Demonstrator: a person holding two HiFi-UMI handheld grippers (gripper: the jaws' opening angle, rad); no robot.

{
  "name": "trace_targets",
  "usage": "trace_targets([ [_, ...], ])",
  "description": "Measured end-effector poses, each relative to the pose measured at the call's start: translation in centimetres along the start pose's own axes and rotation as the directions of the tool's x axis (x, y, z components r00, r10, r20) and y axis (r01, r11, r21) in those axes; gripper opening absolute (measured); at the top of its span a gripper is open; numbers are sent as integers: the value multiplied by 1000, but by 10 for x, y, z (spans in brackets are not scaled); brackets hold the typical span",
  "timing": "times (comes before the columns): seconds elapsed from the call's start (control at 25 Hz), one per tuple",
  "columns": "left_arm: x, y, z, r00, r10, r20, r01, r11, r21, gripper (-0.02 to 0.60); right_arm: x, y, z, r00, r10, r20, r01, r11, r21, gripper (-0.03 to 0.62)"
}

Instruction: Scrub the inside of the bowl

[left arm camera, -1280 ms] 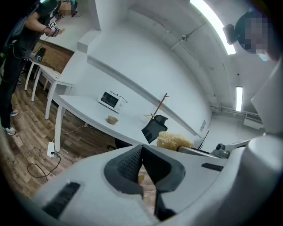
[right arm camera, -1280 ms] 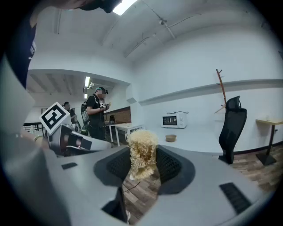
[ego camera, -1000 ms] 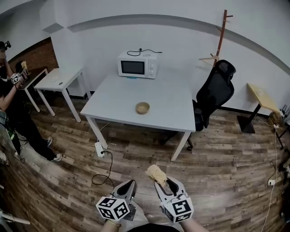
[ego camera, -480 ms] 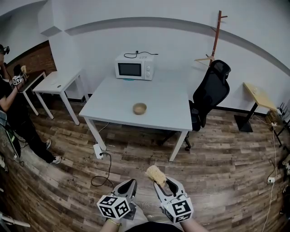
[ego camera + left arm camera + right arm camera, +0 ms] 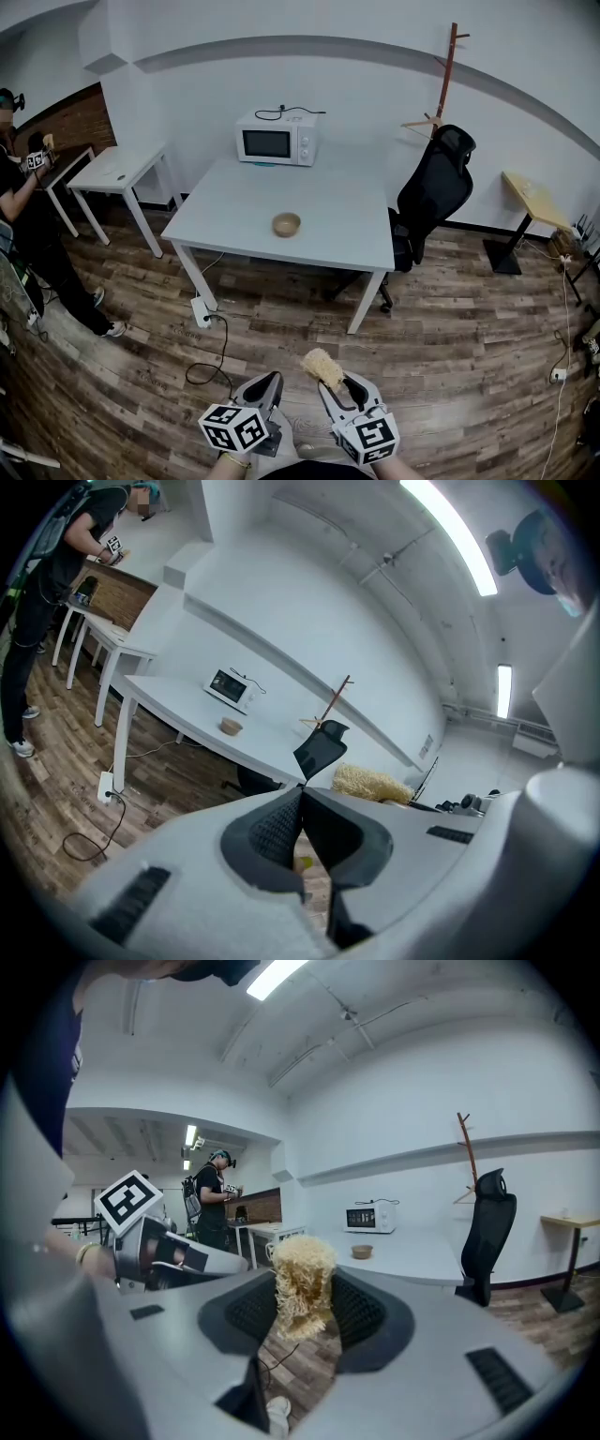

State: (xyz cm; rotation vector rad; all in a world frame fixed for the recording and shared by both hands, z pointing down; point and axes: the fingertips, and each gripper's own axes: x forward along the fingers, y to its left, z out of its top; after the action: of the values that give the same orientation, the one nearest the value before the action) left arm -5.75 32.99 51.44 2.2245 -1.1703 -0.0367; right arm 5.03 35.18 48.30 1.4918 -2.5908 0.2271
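The right gripper (image 5: 337,382) is clamped on a pale, stringy scrubber (image 5: 302,1283), its jaws pressing the lower part while the bushy top sticks up above them. It looks like a loofah-type pad, though the fibres are too fine to be sure. The left gripper (image 5: 300,803) is just beside it, to its left in the head view. Its jaws are pressed together with nothing between them. Both grippers are held low and close to the person's body, over a wooden plank floor (image 5: 450,356), pointing towards the room ahead.

The bowl (image 5: 286,224) is well apart from both grippers. It stands upright near the middle of a white table (image 5: 328,187) across the floor, and nothing touches it. At the far end of that table, against the wall, stands a white microwave (image 5: 275,139). A black office chair (image 5: 433,192) stands at the table's right side, with a wooden coat stand (image 5: 448,70) behind it. A power strip (image 5: 202,309) and its cable lie on the floor by the table's front left leg. Further left is a smaller white table (image 5: 122,164), and another person (image 5: 23,216) in dark clothes stands near it.
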Motion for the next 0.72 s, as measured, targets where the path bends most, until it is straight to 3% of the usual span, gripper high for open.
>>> trace_targets([
  [0.72,55,26,33,1000,-21,-1,21,1000,19,18,52,-30,6,1000,-8,-17,9,1000,17,166],
])
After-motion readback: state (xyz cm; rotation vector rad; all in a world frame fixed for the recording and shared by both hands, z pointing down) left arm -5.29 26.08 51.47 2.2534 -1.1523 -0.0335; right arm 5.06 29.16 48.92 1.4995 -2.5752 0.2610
